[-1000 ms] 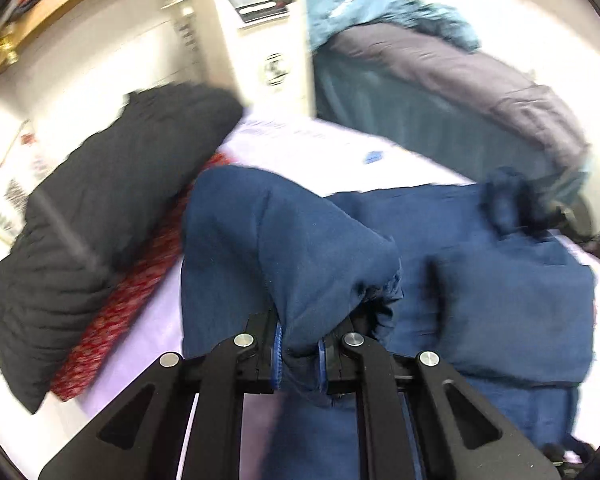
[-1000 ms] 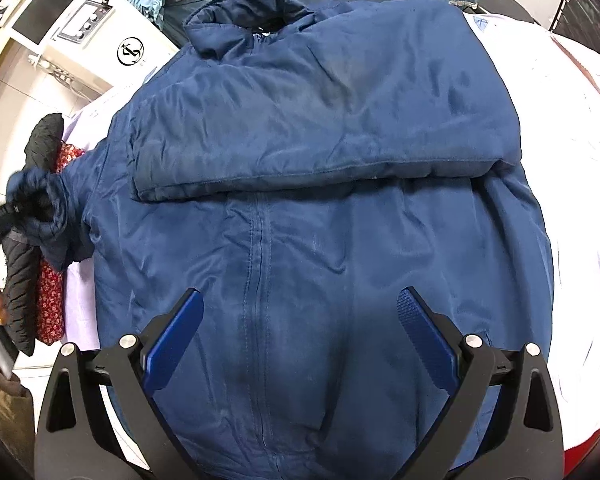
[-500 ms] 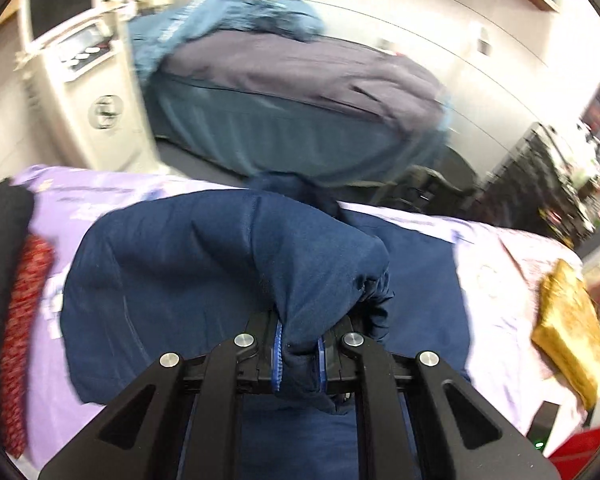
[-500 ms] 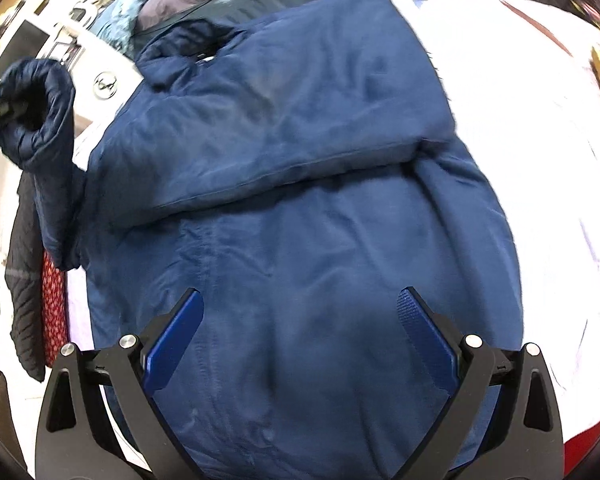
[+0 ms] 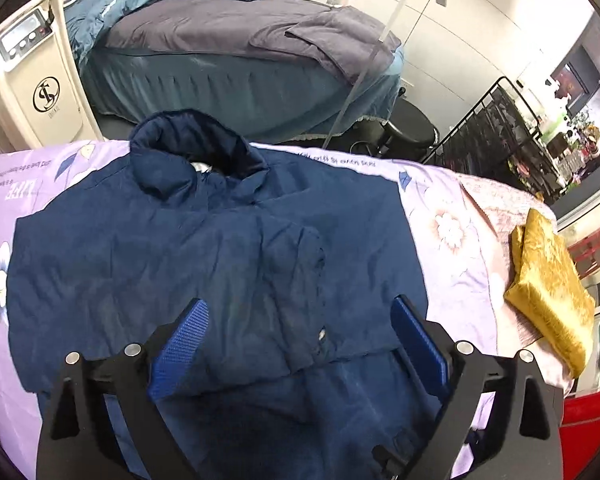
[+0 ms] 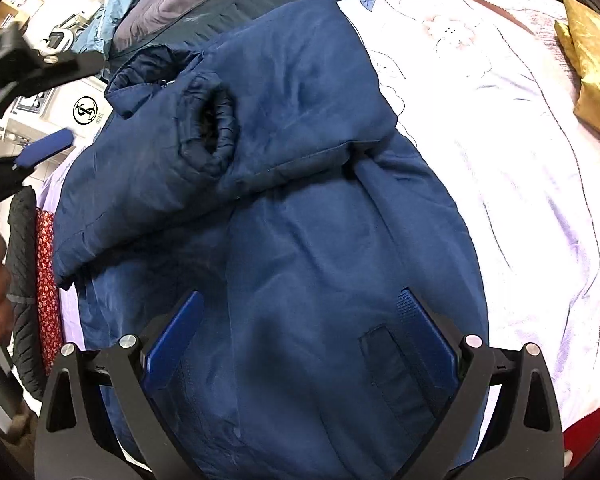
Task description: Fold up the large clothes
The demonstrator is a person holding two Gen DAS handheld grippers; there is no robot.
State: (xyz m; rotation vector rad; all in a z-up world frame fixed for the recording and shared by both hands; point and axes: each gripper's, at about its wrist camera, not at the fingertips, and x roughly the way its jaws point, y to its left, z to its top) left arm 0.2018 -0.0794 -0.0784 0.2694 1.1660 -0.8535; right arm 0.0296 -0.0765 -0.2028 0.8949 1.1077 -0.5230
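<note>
A large navy blue padded jacket (image 5: 204,264) lies front-up on a lilac flowered bedsheet (image 5: 452,224), collar (image 5: 196,148) at the far side. Both sleeves lie folded across its chest; one sleeve's cuff (image 6: 212,132) shows in the right wrist view, resting on the jacket (image 6: 320,264). My left gripper (image 5: 300,340) is open and empty, above the folded sleeves. My right gripper (image 6: 300,336) is open and empty, above the jacket's lower front. The left gripper also shows at the left edge of the right wrist view (image 6: 32,120), held above the jacket's left shoulder.
A folded gold cloth (image 5: 548,292) lies at the sheet's right end. Black and red clothes (image 6: 32,280) are piled at the left edge. A white machine (image 5: 32,80) and a bed with blue and grey covers (image 5: 236,44) stand beyond.
My left gripper carried the left sleeve over the jacket's chest, opened and let it go. The sleeve now lies across the chest. My right gripper stayed open above the lower front.
</note>
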